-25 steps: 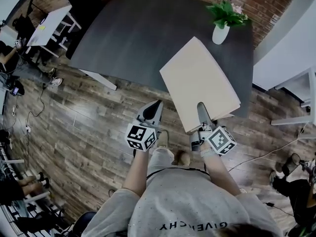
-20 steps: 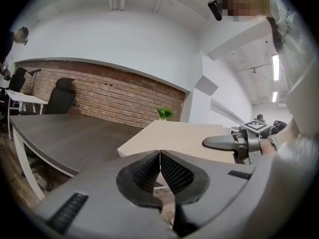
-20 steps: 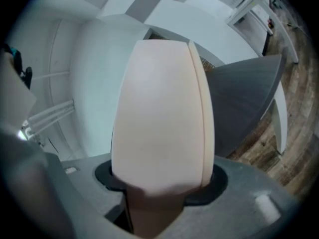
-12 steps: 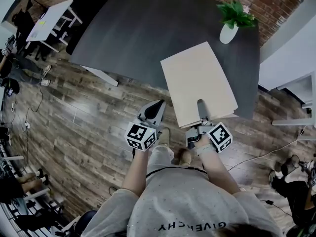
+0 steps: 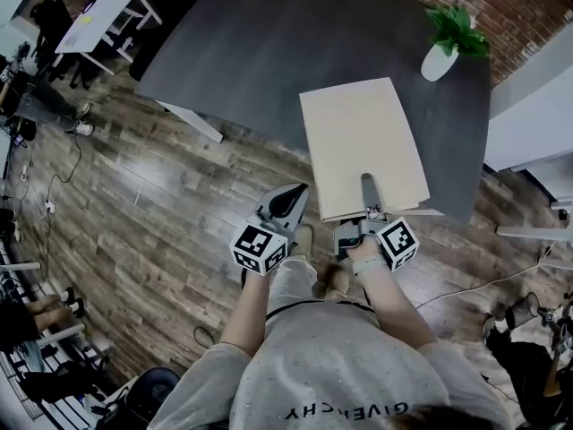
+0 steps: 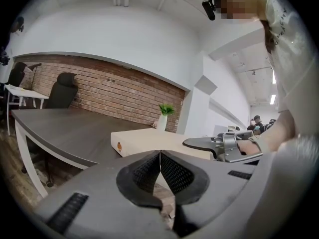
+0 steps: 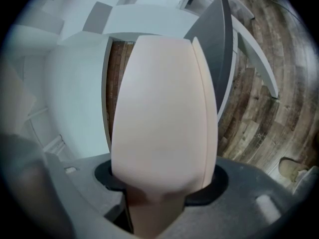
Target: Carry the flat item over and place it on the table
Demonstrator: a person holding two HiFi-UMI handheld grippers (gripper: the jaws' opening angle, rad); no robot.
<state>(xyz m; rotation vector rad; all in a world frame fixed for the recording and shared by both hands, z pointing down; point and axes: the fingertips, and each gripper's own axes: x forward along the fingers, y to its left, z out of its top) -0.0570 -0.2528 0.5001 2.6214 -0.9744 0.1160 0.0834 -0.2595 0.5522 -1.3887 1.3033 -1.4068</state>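
Note:
A flat beige box lies level over the near right part of the dark grey table, its near end overhanging the table's edge. My right gripper is shut on that near end, one jaw lying on top of the lid. In the right gripper view the box fills the space between the jaws of the right gripper. Whether the box touches the tabletop I cannot tell. My left gripper hangs shut and empty over the wood floor, left of the box; its pads meet. From there the box shows side-on.
A white vase with a green plant stands at the table's far right corner, beyond the box. A brick wall runs behind the table. A white desk and chairs stand far left. White furniture is at the right.
The box has been carried forward over the table and turned squarer to its edge. The left gripper has stayed shut beside it.

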